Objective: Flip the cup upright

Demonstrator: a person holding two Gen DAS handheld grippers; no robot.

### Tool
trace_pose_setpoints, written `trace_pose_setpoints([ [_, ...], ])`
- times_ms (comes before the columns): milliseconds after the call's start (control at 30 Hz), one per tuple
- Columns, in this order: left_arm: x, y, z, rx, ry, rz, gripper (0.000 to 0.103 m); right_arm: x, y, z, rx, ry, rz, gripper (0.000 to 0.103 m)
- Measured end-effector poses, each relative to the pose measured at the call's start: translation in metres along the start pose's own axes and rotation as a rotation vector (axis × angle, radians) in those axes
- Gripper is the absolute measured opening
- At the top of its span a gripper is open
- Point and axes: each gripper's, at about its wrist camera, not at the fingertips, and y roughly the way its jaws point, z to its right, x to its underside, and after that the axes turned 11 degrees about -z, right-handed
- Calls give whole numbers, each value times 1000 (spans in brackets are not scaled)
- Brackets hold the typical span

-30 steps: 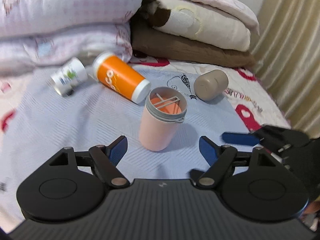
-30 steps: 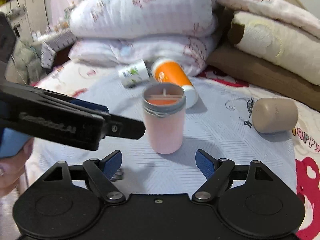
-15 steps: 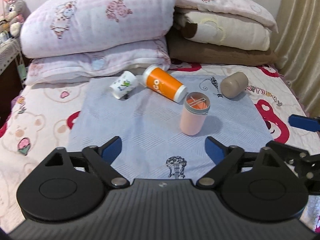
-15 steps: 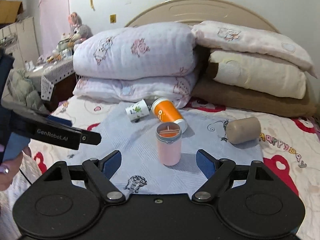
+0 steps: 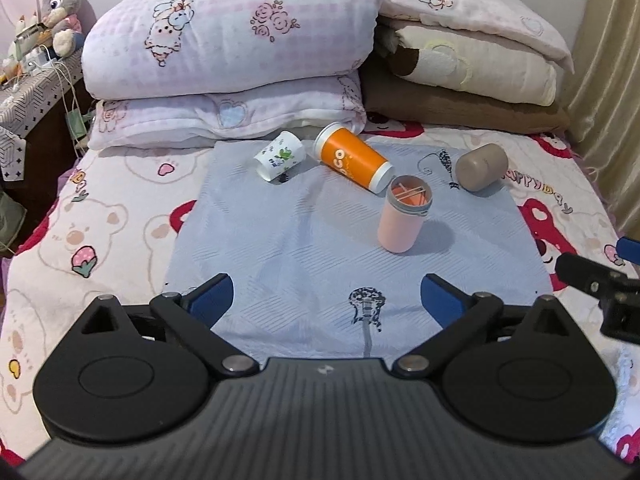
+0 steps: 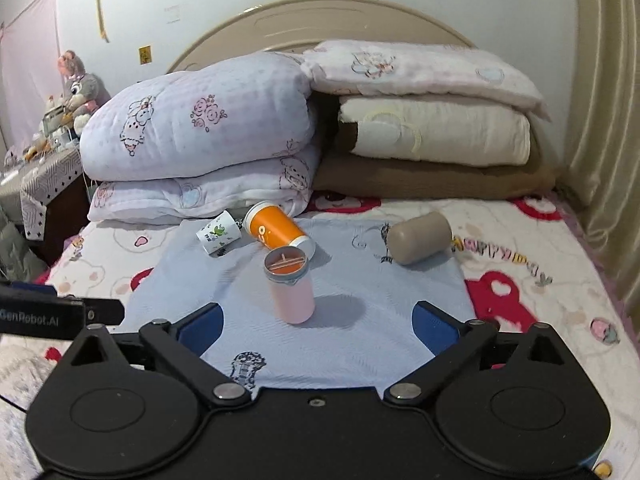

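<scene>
pink cup [image 5: 403, 218] — stands upright on the blue cloth [image 5: 280, 248] spread over the bed, open mouth up, grey rim ring and a crossbar visible inside; touched by nothing, so the flip for this one looks done.

orange cup [image 5: 352, 157] — lies on its side just behind the pink cup, white rim toward it; whether the two touch cannot be told.

small white printed cup [image 5: 280, 156] — on its side, beside the orange one, near the pillows [image 5: 224, 52].

beige cup [image 5: 482, 167] — on its side at the cloth's right edge, apart from the rest.

left gripper [image 5: 326, 300] — jaws wide and empty, held well back from the cups (a stand-off that leaves the whole cloth in sight).

right gripper [image 6: 316, 322] — jaws wide, empty, lined up on the pink cup but clear of it.

three cups lie tipped — if they count, the orange is nearest; its round side may roll on the soft bedding.
</scene>
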Motion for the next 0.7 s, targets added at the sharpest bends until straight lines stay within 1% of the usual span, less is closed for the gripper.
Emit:
trace_pose_setpoints([
  [300,4,1,1,-32,10,-8,102,2,4,-1,39,8,-31,102],
  [500,2,7,-1,-70,6,-25,102,4,-3,0,35,21,-17,102],
  [700,3,4,-2,-75,1,-14,102,3,-5,0,45,22,-17,102],
])
